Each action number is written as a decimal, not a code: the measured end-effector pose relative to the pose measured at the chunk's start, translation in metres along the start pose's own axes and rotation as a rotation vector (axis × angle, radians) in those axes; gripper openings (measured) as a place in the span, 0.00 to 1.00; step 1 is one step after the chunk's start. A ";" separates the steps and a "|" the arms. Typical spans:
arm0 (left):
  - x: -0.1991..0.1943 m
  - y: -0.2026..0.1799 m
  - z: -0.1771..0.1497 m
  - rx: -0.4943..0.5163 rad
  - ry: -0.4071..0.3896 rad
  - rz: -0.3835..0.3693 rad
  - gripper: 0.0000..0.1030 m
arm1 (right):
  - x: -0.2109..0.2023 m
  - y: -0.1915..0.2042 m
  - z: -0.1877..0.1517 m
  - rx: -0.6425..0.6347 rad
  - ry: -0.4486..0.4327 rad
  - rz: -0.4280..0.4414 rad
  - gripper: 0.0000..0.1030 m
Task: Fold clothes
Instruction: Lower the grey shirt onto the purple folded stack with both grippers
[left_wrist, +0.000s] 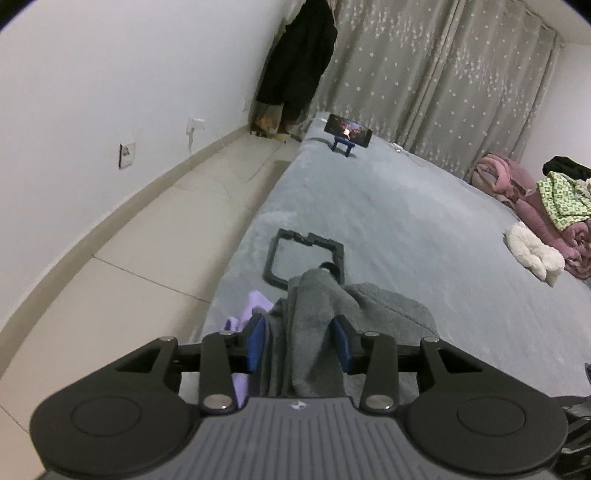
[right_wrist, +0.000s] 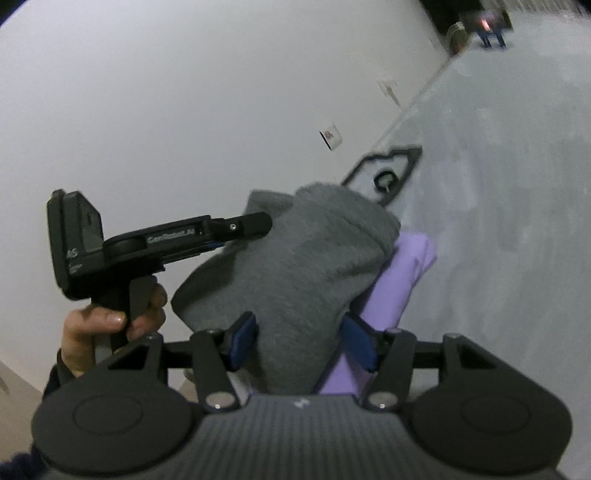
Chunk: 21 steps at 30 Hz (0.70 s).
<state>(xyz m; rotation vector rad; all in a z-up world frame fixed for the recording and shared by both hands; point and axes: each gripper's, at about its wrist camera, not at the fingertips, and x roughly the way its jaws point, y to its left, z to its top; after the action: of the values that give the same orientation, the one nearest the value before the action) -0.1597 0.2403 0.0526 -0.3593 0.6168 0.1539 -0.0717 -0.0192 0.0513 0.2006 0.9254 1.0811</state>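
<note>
Grey garment (left_wrist: 314, 332) hangs bunched between both tongs, lifted above the near edge of the bed (left_wrist: 406, 229). The left tongs (left_wrist: 301, 341) are clenched on one gathered part of it, the right tongs (right_wrist: 301, 341) clenched on another, with purple cloth (right_wrist: 399, 273) just beside the right blue pad. A hand (right_wrist: 107, 325) grips the left tool's handle. Beyond lie a black frame (left_wrist: 306, 258), a phone on a stand (left_wrist: 347, 134), and piled pink bedding (left_wrist: 517, 192).

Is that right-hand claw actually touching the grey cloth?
Touching: the right wrist view shows the grey cloth bunched between the right gripper, both blue pads pressed against it.
</note>
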 end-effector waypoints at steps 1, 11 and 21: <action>-0.002 0.000 0.001 0.004 -0.013 0.007 0.39 | -0.004 0.003 0.001 -0.030 -0.017 -0.008 0.51; -0.033 -0.021 0.004 0.105 -0.147 -0.035 0.40 | -0.010 0.010 0.007 -0.198 -0.217 -0.066 0.37; -0.015 -0.033 -0.004 0.150 -0.071 -0.018 0.40 | 0.026 0.016 0.008 -0.306 -0.205 -0.092 0.37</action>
<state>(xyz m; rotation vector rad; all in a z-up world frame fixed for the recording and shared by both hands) -0.1660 0.2078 0.0674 -0.2131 0.5509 0.1021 -0.0730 0.0127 0.0507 0.0145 0.5724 1.0803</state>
